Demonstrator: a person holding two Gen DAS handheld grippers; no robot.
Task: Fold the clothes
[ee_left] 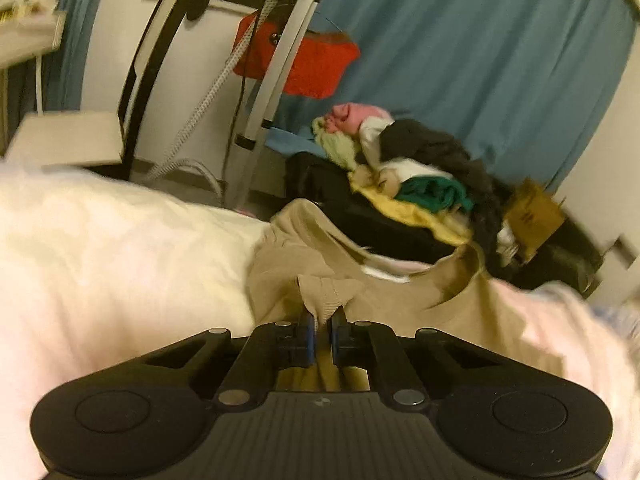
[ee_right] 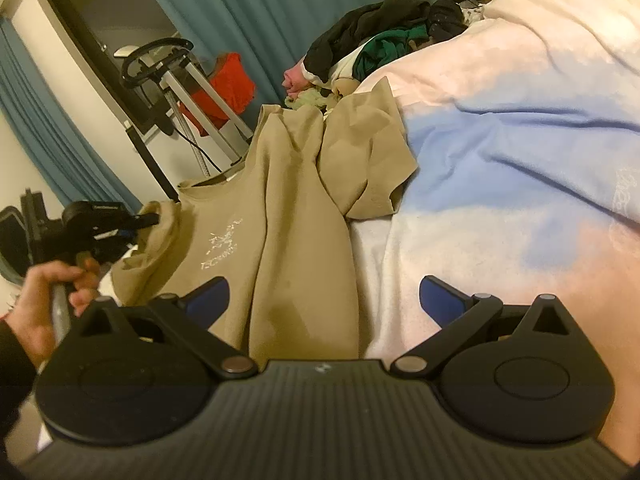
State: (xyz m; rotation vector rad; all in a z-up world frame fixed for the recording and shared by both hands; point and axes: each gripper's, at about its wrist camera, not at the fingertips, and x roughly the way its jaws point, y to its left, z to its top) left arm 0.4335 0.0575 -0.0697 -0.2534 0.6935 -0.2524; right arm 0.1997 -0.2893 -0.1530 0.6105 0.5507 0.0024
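The left tool [ee_left: 322,326] is pinching the shirt [ee_right: 280,220] sleeve at lower centre; the right tool [ee_right: 324,300] is hovering, fingers apart. Best keeping the fabric taut while drawing the sleeve across.

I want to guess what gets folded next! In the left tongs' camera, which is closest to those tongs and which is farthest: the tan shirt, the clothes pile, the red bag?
1. Tan shirt, pinched in the left tongs.
2. Clothes pile, behind, right.
3. Red bag, hanging farthest back.
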